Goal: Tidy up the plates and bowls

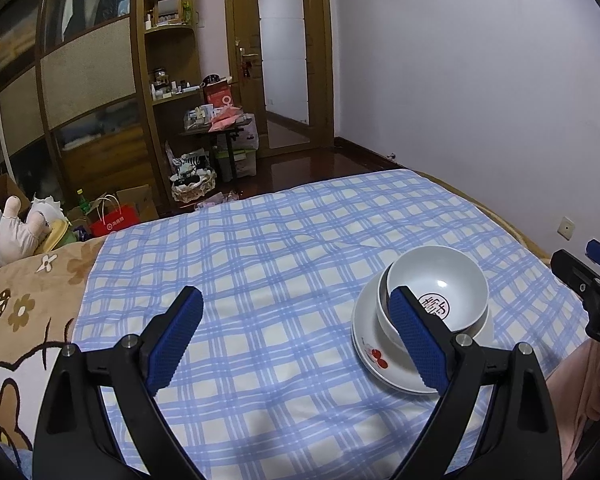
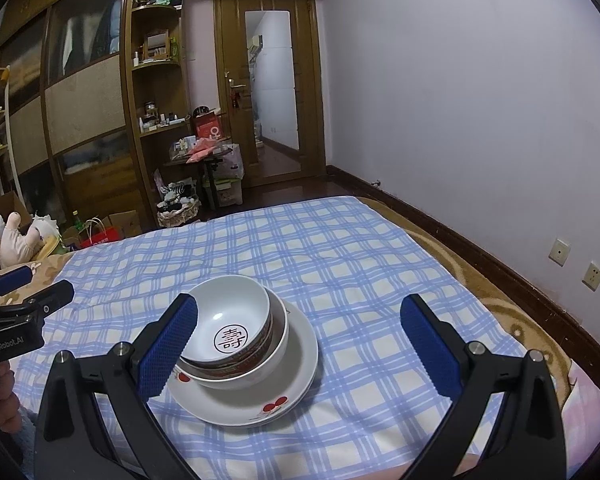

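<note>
On the blue checked cloth (image 1: pixel 260 264) stands one stack: a white plate (image 2: pixel 296 376) with red cherry marks, a white bowl (image 2: pixel 278 344) on it, and a smaller bowl (image 2: pixel 236 316) with a round red character mark nested inside. The same plate (image 1: pixel 370 332) and top bowl (image 1: pixel 440 280) show at the right of the left wrist view. My left gripper (image 1: pixel 300 316) hangs open above the cloth, its right finger in front of the stack. My right gripper (image 2: pixel 300 320) is open too, with the stack just inside its left finger. Neither holds anything.
The cloth covers a bed with a brown floral blanket (image 1: pixel 24 312) at the left. Plush toys (image 1: pixel 20 228) and bags lie past the left edge. A wall with sockets (image 2: pixel 560 252) runs along the right. Wardrobe, shelves and a door stand at the back.
</note>
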`<control>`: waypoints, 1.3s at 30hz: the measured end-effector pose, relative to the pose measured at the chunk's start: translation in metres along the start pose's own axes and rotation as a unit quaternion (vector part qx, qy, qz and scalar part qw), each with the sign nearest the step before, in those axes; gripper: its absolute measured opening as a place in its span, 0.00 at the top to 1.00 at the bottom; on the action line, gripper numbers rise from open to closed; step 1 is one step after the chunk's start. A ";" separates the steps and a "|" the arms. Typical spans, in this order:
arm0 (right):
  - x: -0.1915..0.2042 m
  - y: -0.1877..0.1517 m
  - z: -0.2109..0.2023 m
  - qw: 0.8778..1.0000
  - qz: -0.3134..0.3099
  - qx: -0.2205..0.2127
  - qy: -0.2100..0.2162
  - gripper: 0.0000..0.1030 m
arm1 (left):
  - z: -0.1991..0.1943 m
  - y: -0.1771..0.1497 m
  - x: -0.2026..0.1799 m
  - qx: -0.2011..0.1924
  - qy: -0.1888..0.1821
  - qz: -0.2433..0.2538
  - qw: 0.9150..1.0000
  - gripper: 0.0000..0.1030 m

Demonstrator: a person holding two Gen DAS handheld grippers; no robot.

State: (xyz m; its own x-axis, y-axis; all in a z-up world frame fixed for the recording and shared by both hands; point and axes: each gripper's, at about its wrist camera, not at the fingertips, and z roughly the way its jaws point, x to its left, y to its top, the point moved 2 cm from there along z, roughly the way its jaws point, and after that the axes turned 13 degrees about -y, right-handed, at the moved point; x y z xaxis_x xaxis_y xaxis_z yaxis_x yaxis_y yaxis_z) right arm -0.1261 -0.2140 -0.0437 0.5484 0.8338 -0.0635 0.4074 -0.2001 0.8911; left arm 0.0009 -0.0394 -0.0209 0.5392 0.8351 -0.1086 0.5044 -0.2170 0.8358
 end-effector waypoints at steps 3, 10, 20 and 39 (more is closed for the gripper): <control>0.000 0.000 0.000 1.000 0.000 0.000 0.000 0.00 | -0.001 0.000 0.000 0.000 0.001 0.000 1.000 0.10; 0.000 0.000 0.000 1.000 0.001 0.000 0.000 0.00 | -0.001 0.000 0.001 -0.001 0.002 -0.001 1.000 0.09; 0.000 0.000 0.000 1.000 0.001 0.001 0.000 0.00 | -0.002 0.000 0.001 -0.001 0.007 -0.003 1.000 0.09; -0.001 0.000 0.001 1.000 0.002 0.001 0.000 0.00 | 0.001 -0.003 0.000 0.006 0.013 -0.002 1.000 0.09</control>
State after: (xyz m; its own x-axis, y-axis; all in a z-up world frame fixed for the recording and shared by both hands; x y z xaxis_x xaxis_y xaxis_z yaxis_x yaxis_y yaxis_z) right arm -0.1256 -0.2150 -0.0443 0.5497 0.8333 -0.0589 0.4063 -0.2050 0.8904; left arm 0.0007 -0.0396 -0.0238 0.5192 0.8491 -0.0972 0.5144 -0.2197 0.8290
